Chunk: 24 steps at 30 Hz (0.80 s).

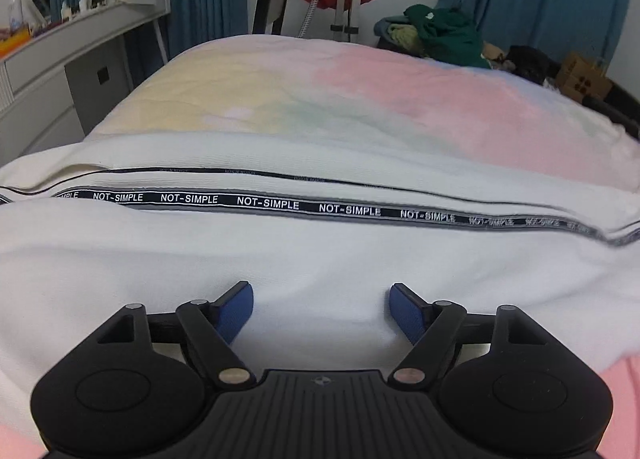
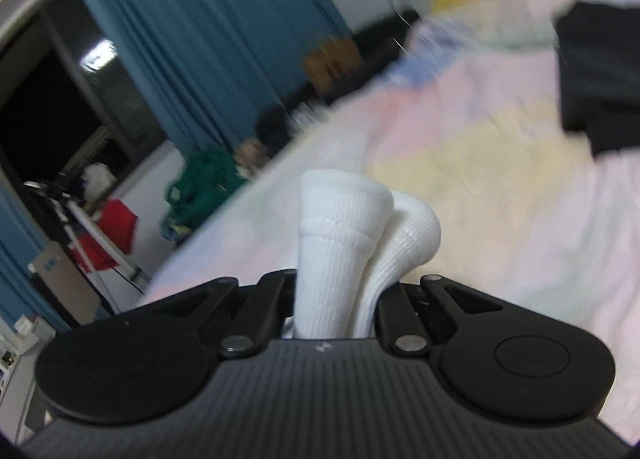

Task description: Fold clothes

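Honestly, the right wrist view is smeared with blur, so the far end of the bed (image 2: 500, 163), a dark garment (image 2: 596, 79) near its edge and the clutter by the blue curtain (image 2: 192, 39) are hard to make out. The right gripper (image 2: 336, 299) has its fingertips buried under bunched white ribbed fabric (image 2: 340, 243), clamped tight on it and lifted clear of the bedding, the whole view tilted.

Over on the left, the left gripper (image 1: 321, 311) hangs angled down over the white garment (image 1: 320, 259) spread across the bed (image 1: 360, 91), its blue pads (image 1: 236, 311) spread apart with nothing pinched between them. A black "NOT-SIMPLE" tape (image 1: 268, 204) runs across the cloth beyond the tips, its right end blurring out.
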Available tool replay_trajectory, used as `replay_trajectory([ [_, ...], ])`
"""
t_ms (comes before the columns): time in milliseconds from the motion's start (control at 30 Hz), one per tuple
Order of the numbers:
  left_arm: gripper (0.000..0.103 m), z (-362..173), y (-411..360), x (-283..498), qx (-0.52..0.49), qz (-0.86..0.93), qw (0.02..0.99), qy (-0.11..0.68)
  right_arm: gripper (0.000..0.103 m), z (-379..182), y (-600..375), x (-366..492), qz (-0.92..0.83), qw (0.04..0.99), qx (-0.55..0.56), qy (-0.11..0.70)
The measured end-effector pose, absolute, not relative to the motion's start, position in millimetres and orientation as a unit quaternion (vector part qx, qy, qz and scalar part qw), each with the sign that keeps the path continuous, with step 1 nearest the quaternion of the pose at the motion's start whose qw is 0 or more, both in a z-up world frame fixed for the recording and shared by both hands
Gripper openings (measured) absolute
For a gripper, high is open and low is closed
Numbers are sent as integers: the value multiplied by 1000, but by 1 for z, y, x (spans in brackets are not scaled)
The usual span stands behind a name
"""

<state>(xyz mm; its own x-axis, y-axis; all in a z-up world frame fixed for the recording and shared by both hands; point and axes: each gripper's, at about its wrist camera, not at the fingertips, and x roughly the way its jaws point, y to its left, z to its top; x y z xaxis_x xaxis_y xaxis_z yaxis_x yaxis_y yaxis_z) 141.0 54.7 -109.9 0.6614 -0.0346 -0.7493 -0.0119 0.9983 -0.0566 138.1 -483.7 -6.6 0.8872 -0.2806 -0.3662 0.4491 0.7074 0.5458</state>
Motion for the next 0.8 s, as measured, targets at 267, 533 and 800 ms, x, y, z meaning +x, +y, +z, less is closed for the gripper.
replay_trajectory([
  [267, 74, -79, 94, 132, -96, -24, 925, 368, 10, 76, -350, 150, -113, 978, 171, 32],
  [533, 75, -69, 141, 125, -167, -12, 930, 327, 10, 47, -164, 155, 30, 999, -20, 27],
  [800, 75, -72, 157, 116, -192, -18, 928, 319, 11, -76, -71, 136, 143, 962, -184, 142],
])
